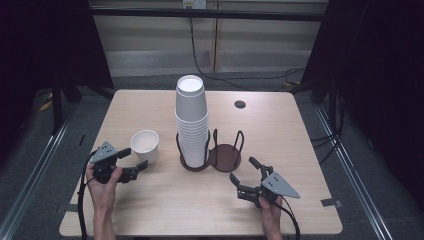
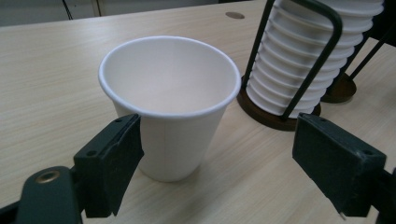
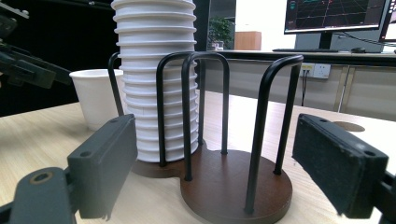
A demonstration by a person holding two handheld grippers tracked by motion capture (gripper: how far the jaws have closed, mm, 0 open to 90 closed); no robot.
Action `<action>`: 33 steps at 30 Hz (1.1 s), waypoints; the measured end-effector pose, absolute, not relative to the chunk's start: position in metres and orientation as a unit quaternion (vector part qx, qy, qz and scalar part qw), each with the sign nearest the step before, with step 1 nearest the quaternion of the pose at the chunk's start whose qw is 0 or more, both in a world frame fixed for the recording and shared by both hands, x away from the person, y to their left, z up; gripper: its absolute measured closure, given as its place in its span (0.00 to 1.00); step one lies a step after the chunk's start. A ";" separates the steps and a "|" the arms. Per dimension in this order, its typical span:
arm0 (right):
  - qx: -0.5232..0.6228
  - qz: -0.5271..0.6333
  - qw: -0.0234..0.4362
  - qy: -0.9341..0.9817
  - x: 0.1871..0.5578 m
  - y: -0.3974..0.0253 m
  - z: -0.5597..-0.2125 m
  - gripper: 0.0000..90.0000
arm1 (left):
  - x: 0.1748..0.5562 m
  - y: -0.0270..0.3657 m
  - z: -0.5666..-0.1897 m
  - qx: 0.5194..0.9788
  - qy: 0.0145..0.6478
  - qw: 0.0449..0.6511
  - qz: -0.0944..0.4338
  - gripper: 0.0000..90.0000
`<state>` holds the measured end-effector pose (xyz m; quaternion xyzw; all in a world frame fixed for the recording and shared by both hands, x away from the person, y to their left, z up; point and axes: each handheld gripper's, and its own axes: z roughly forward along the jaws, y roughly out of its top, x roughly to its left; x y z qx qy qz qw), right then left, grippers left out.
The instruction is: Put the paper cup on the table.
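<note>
My left gripper (image 1: 134, 159) is wide open around the lone paper cup (image 1: 145, 145) beside the cup holder (image 1: 210, 155); nothing is grabbed yet, and my right gripper (image 1: 244, 171) waits open too.

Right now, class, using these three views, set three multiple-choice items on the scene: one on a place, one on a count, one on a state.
1. Where does the single paper cup stand?
A. On the table, left of the holder
B. In the holder's empty bay
C. On top of the stack

2. How many round bays has the cup holder?
A. One
B. Two
C. Four

3. How is the left gripper?
A. Shut on the cup
B. Open, cup between its jaws
C. Lying on the table, let go

Key: 1 A, it stands apart from the cup stack; 2 B, one bay full, one bare; 3 B, both pads clear of the cup.
</note>
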<state>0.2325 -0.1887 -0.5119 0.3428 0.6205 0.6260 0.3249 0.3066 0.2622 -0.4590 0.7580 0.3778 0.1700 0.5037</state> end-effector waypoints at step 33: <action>0.345 0.625 0.326 0.620 0.232 -0.189 -0.512 0.15 | 0.255 0.173 -0.495 0.735 0.277 0.596 0.166 0.18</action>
